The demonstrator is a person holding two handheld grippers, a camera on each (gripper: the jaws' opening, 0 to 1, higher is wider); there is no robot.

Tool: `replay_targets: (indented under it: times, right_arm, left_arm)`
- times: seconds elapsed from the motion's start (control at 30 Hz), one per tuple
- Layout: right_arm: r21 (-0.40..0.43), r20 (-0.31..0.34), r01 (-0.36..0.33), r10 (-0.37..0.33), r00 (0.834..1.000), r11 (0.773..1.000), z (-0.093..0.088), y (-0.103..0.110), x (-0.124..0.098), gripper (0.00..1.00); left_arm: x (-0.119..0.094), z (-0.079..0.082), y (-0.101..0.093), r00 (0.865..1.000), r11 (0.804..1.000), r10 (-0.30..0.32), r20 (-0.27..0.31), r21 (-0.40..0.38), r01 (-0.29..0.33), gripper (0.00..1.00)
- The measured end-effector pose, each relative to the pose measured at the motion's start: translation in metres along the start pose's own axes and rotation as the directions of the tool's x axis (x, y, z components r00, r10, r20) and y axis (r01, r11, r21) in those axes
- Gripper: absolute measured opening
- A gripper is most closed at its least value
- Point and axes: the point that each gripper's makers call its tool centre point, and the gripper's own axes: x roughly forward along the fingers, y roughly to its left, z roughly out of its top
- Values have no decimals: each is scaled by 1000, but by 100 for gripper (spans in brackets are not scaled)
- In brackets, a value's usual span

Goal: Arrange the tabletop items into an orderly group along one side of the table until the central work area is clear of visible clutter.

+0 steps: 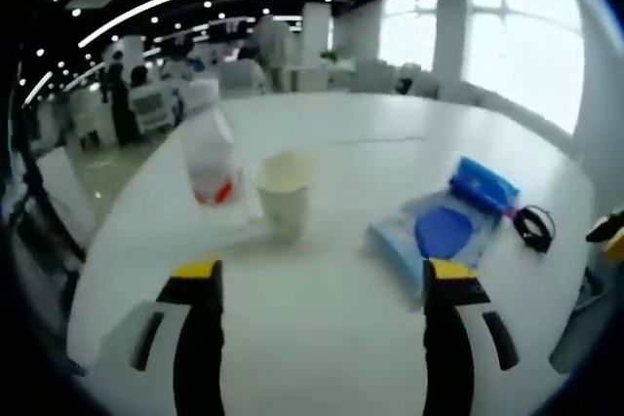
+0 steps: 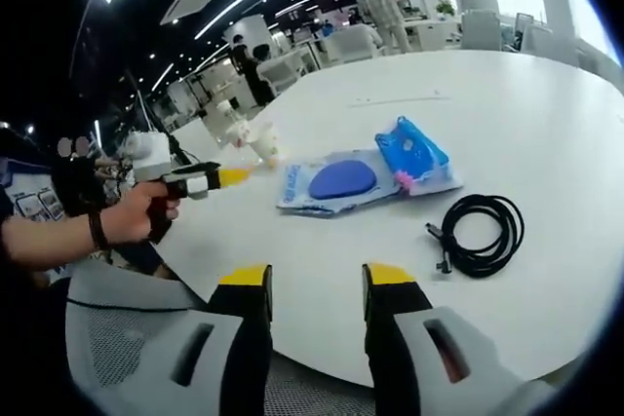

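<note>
Approach step; left gripper aimed at cup beside bottle, jaws released; right gripper released over table edge; pouch and cable lie centrally; next move calls for closing on cup.

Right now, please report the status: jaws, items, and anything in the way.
Left gripper open, facing paper cup and plastic bottle. Right gripper open, empty. Blue package and black cable lie mid-table. Nothing blocks the cup.
</note>
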Motion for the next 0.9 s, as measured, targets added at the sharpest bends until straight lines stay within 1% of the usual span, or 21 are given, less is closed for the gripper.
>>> replay_targets:
  times: [0.03,0.07,0.1,0.13,0.2,0.3,0.47,0.53,0.7,0.8,0.9]
  right_arm:
    - [-3,13,1,-1,1000,1000,3,0,-1,36]
    - [-3,19,0,0,1000,1000,4,0,-1,36]
    - [-1,22,-1,1,1000,1000,5,1,-1,36]
    - [3,23,-4,4,1000,1000,4,1,-1,36]
    - [5,20,-2,2,1000,1000,3,0,-1,36]
    - [15,21,12,-13,1000,1000,3,-3,-2,36]
    - [33,44,13,-15,999,999,7,-5,-4,36]
    - [39,42,15,-17,999,999,6,-6,-3,36]
    - [49,38,25,-27,999,999,5,-8,-3,36]
    - [65,40,25,-28,999,998,4,-10,-4,36]
    - [76,36,24,-27,999,997,3,-10,-4,35]
  left_arm:
    - [-7,0,-3,1000,1000,0,2,5,0,83]
    - [-13,-1,-5,1000,999,11,0,34,-11,83]
    - [-14,-3,-6,1000,999,9,-3,50,-9,83]
    - [-14,-6,-8,1000,999,-1,-5,53,1,83]
    - [-20,-7,-15,1000,998,-15,-7,59,15,84]
    - [-30,-11,-24,999,999,-21,-28,39,22,86]
    - [-44,-9,-37,1000,999,-28,-5,15,28,85]
    - [-49,-9,-42,1000,999,-25,9,31,25,85]
    - [-53,-11,-45,999,999,-41,2,24,41,85]
    - [-52,-16,-43,999,999,-37,-11,12,37,85]
    - [-53,-17,-43,999,999,-34,-11,10,34,84]
